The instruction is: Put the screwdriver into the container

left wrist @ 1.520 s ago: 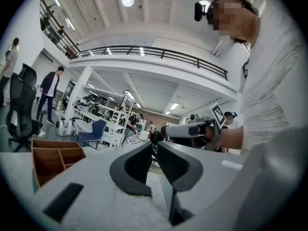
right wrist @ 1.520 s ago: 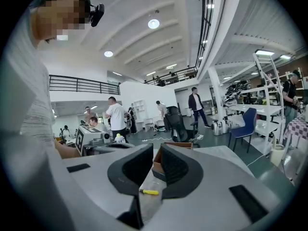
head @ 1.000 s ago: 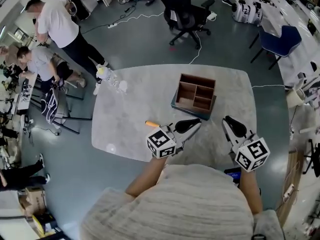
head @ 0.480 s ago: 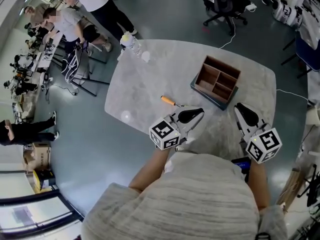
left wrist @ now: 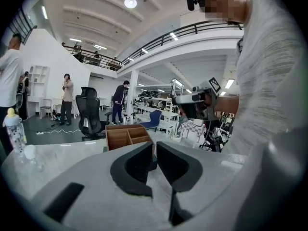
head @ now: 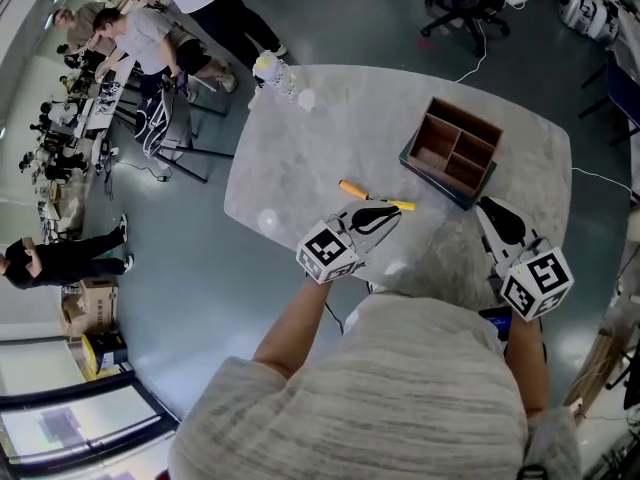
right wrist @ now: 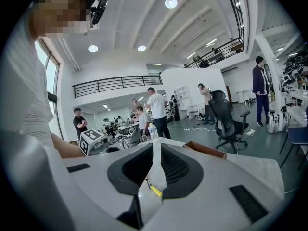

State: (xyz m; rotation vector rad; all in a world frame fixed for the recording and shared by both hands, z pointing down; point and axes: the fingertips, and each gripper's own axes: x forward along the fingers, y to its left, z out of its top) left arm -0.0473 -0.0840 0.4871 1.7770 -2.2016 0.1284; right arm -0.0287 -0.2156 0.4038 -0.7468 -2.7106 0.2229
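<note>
The screwdriver (head: 375, 197), with an orange handle and a yellow shaft, lies flat on the grey table (head: 300, 168), left of the wooden container (head: 450, 153). The container has several compartments. My left gripper (head: 393, 214) hovers just on the near side of the screwdriver's shaft, shut with nothing between its jaws. My right gripper (head: 488, 208) is near the container's front corner, also shut and holding nothing. In the left gripper view the container (left wrist: 127, 136) stands beyond the gripper (left wrist: 155, 148). The right gripper view shows the screwdriver (right wrist: 154, 190) through the gap below the gripper's (right wrist: 153, 146) tips.
A small bottle (head: 268, 66) and a white cup (head: 305, 98) stand at the table's far left corner. People stand and sit at the left beyond the table. A black office chair (head: 455, 3) is on the floor behind it.
My left gripper has moved forward to the screwdriver and now sits right beside its shaft. The right gripper has edged forward toward the container. The head view has shifted.
</note>
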